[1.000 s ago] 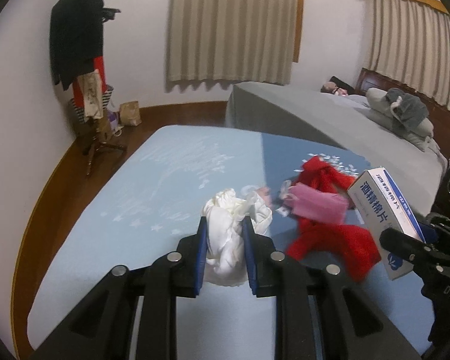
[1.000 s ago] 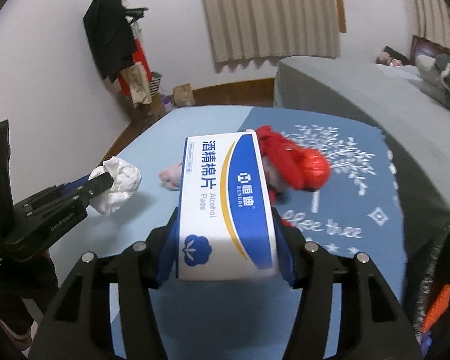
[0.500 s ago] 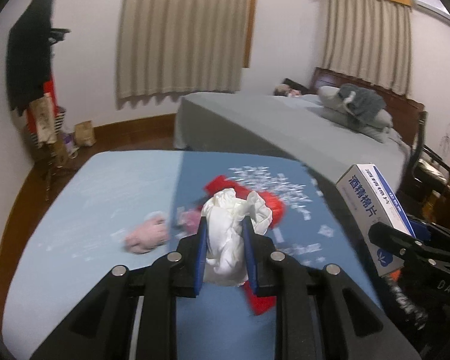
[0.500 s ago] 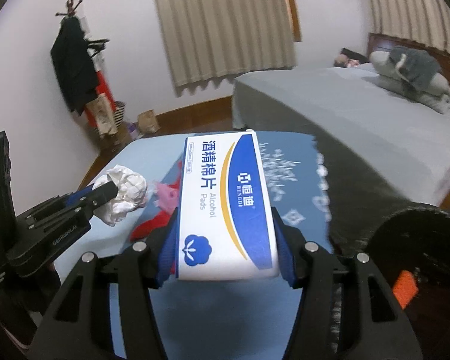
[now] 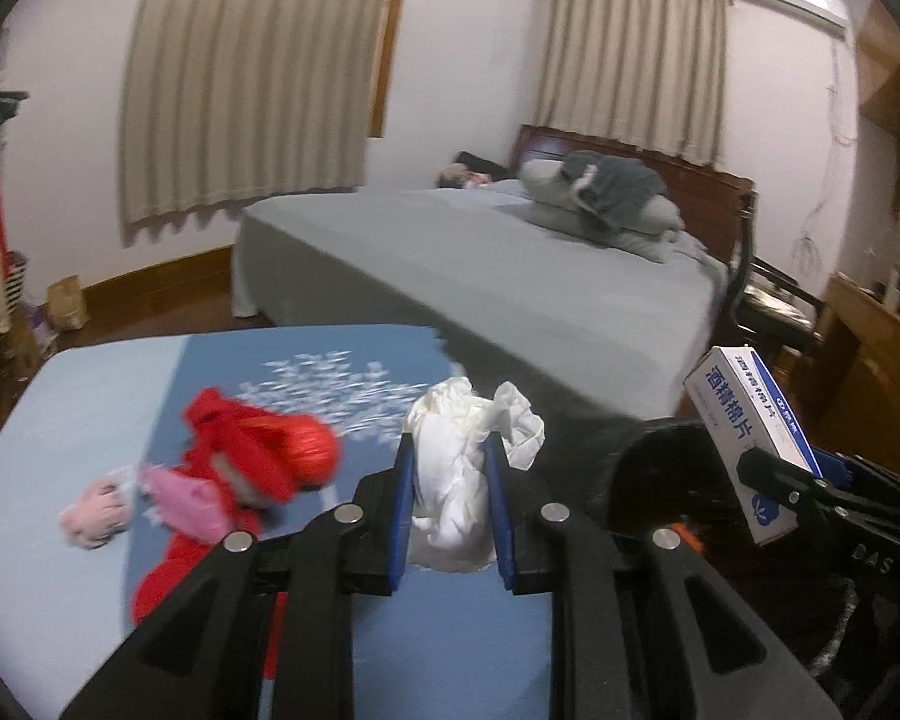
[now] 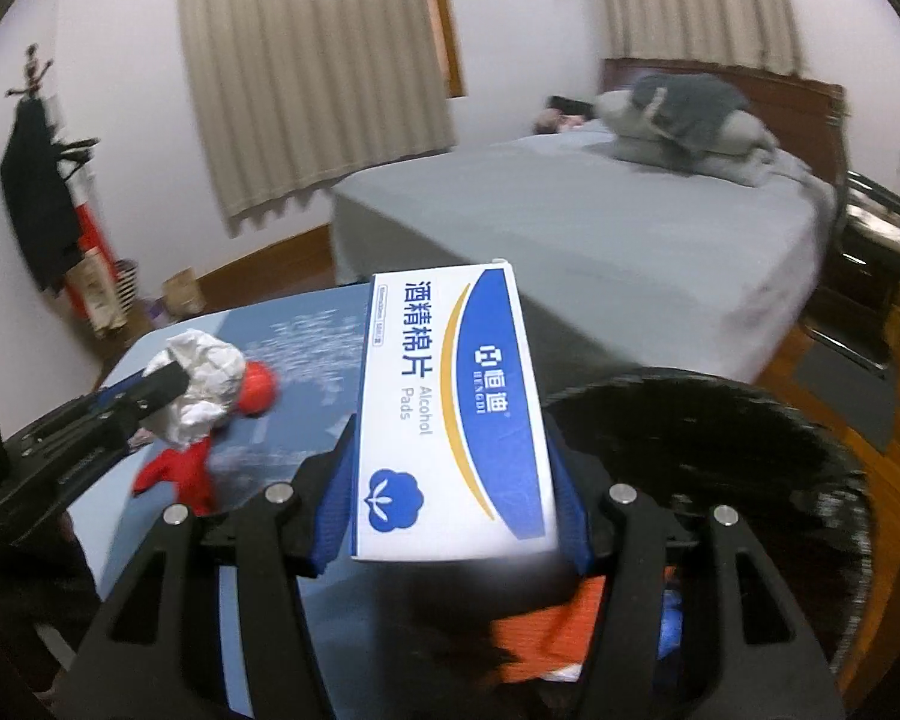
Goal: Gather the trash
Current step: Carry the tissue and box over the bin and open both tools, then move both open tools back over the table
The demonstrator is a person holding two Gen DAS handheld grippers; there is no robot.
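Note:
My left gripper (image 5: 449, 474) is shut on a crumpled white tissue (image 5: 459, 468), held above the blue table's right part; it also shows in the right wrist view (image 6: 201, 384). My right gripper (image 6: 450, 462) is shut on a white and blue alcohol pads box (image 6: 453, 414), held over the rim of a black bin (image 6: 750, 420). The box (image 5: 750, 444) and the bin (image 5: 654, 480) also show at the right of the left wrist view. Orange and blue trash (image 6: 546, 630) lies inside the bin.
Red wrapping (image 5: 258, 468), a pink packet (image 5: 183, 504) and a pink wad (image 5: 93, 510) lie on the blue table (image 5: 78, 396). A grey bed (image 5: 480, 276) stands behind. A chair (image 5: 768, 300) is at the right. A coat rack (image 6: 42, 204) is at the left wall.
Both grippers have swung to the right with their loads. The black bin has come into view under the right gripper, and the table's trash now lies to the left.

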